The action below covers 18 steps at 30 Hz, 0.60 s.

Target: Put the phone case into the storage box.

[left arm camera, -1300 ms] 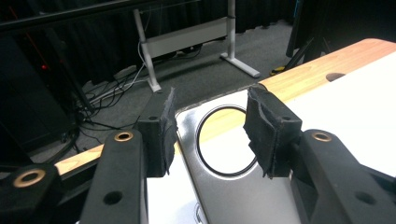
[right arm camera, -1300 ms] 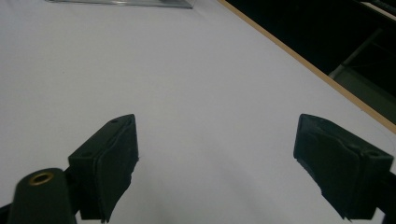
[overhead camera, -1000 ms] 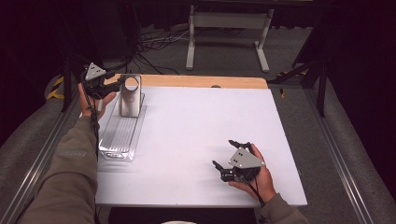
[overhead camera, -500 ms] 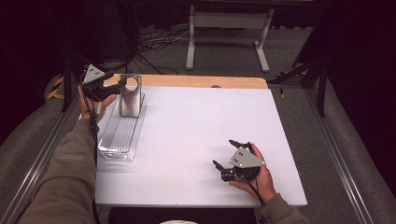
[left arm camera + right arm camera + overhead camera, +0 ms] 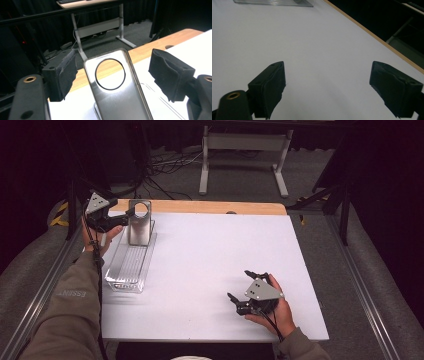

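Two hand-held grippers work over the white desk (image 5: 200,270). Nearest, well apart from the clear tray (image 5: 131,265), the right hand-held gripper (image 5: 248,295) rests on the desk, jaws spread and empty. Farther off, a metal plate with a round hole (image 5: 139,222) stands upright at the tray's far end; the left hand-held gripper (image 5: 112,72) brackets it, jaws released, not touching.

In the left gripper view, the metal plate (image 5: 117,92) ran off the bottom edge of the frame, so its foot and seat in the clear tray (image 5: 160,100) were cut off. In the right gripper view the tray (image 5: 274,2) was clipped by the top edge at upper left. In the high view, the left gripper (image 5: 107,217) at upper left was too small to tell whether its pads touched the plate (image 5: 139,222).
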Available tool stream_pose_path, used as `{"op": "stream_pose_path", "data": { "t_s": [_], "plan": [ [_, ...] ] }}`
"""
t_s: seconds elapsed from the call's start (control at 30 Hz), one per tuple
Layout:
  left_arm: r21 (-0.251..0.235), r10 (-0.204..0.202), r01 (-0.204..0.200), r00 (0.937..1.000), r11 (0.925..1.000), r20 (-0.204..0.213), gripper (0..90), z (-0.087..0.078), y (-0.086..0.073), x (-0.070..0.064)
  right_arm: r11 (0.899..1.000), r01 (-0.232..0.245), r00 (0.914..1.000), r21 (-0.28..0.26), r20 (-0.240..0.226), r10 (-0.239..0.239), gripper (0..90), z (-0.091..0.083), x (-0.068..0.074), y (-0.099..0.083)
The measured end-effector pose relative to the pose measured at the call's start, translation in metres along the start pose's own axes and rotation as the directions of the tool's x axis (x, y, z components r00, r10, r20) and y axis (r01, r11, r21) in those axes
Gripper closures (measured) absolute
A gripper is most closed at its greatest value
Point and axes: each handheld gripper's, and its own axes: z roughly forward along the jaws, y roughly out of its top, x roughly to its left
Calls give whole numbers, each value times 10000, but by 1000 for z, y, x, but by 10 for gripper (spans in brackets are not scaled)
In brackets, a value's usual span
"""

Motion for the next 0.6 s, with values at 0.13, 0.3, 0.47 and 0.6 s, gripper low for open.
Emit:
{"op": "stream_pose_path", "data": {
  "t_s": [0.13,0.3,0.47,0.6],
  "plan": [
    [-15,-106,106,9999,9999,89,178,-2,-2,1,10000,26,10000,24,33,-26,142,0,1,0],
    [-39,-182,182,9998,9998,96,121,-4,-2,1,10000,8,10000,37,45,-8,142,1,1,0],
    [60,-162,161,9997,9999,166,79,-3,-3,-1,10000,26,10000,77,33,-26,142,1,1,0],
    [23,-104,103,9997,9999,230,62,-3,-2,-2,10000,58,10000,53,64,-59,142,2,1,1]
  ]
}}
